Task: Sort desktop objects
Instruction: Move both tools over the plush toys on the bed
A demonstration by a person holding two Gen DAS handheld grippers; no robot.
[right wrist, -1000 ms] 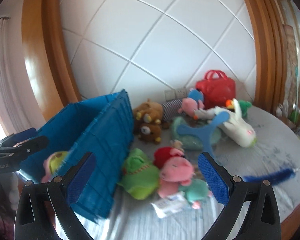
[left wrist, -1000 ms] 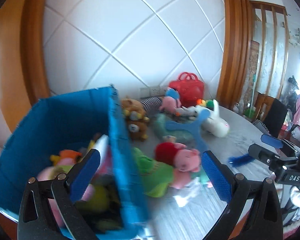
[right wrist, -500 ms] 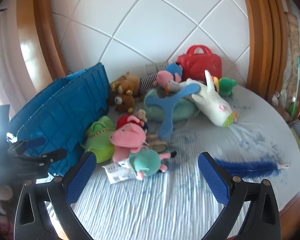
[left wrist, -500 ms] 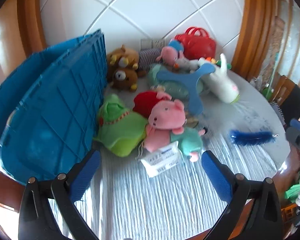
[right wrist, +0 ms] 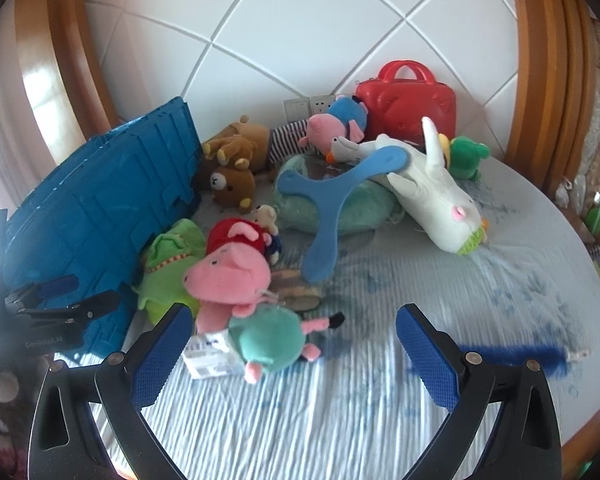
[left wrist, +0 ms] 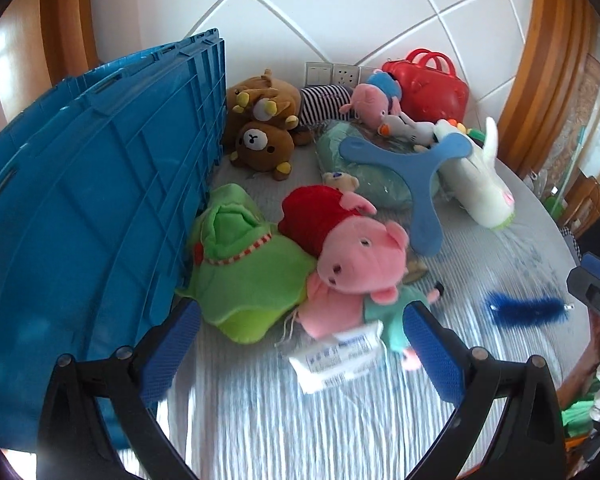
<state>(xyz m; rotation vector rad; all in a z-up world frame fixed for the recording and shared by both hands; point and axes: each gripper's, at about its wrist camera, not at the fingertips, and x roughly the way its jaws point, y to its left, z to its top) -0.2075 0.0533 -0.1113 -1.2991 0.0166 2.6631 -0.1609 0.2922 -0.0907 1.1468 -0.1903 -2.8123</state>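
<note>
My left gripper [left wrist: 300, 340] is open, low over the striped cloth, its fingers either side of a white packet [left wrist: 340, 360]. Just beyond lies a pink pig plush [left wrist: 356, 268] with a red cap, and beside it a green plush [left wrist: 240, 272] against the blue crate [left wrist: 80, 200]. My right gripper [right wrist: 292, 340] is open too, with nothing between its fingers; the pig plush [right wrist: 228, 276], a teal plush body [right wrist: 268, 340] and the packet [right wrist: 208, 354] lie by its left finger. A blue feather [right wrist: 512, 356] lies at the right.
Further back are brown bears [left wrist: 264, 144], a blue three-armed boomerang [left wrist: 416, 172] on a teal cushion, a white rabbit plush [right wrist: 440, 196], a green frog [right wrist: 466, 156] and a red case [right wrist: 404, 100] by the tiled wall. The round table's edge [right wrist: 580, 420] curves at the right.
My left gripper has left the crate's opening and come down over the cloth close to the pig plush and packet. My right gripper has dropped nearer the table. Both stay open.
</note>
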